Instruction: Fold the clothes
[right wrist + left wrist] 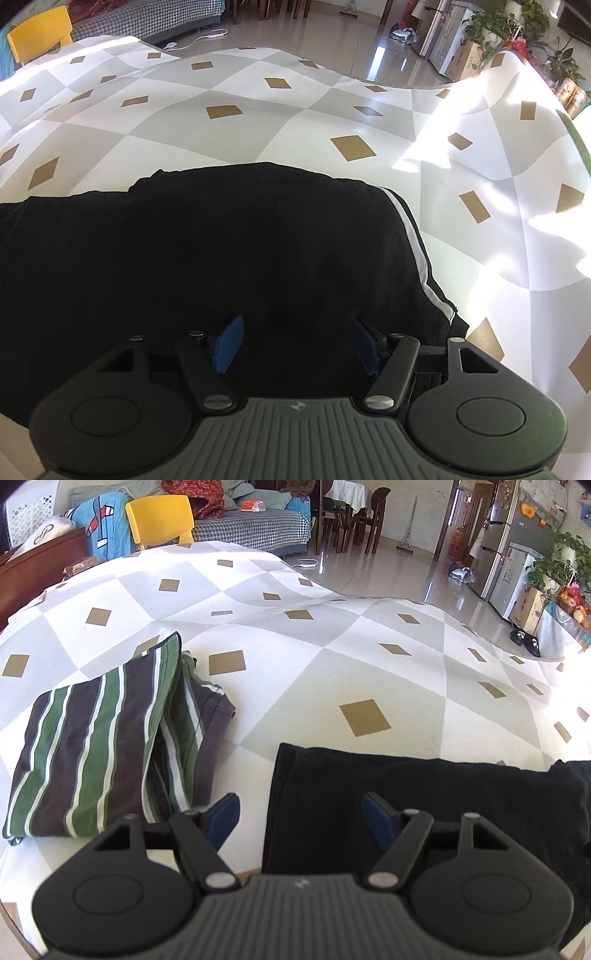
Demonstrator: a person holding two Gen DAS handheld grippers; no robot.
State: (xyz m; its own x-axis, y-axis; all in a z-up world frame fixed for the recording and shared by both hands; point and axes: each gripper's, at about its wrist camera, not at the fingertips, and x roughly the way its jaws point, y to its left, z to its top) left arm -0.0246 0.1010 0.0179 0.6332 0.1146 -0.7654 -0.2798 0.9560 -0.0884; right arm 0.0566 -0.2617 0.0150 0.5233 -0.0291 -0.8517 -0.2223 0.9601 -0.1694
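A black garment lies flat along the near edge of the table, and in the right wrist view the black garment shows a white stripe down its right side. My left gripper stands open over the garment's left edge, its blue pads wide apart and holding nothing. Above the garment's right part my right gripper is open too, with only cloth below its fingers. To the left lies a folded green, black and white striped garment.
The table wears a white and grey checked cover with tan diamonds that sags at the far edge. Behind it stand a yellow chair, a sofa with piled clothes, dining chairs, a fridge and plants at right.
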